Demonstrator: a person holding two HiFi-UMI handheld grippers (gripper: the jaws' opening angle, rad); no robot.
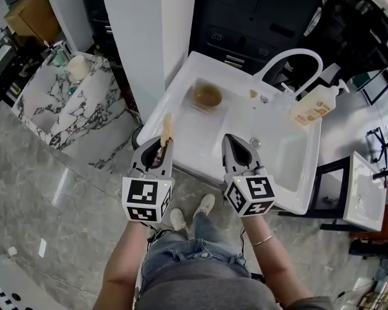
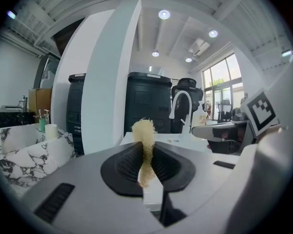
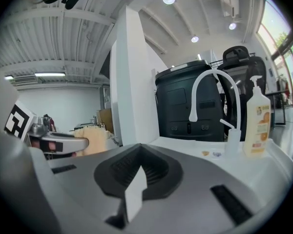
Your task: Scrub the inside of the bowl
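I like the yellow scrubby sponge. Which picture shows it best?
The left gripper view: the sponge sits dead centre, pinched between the left gripper's shut jaws. The head view shows it small and edge-on; the right gripper view shows only a piece at the left.

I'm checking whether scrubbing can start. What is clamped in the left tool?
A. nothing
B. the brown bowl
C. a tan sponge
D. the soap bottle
C: in the left gripper view the left tool is shut on a tan sponge, whose end sticks out past the jaws; the bowl lies apart, ahead of it.
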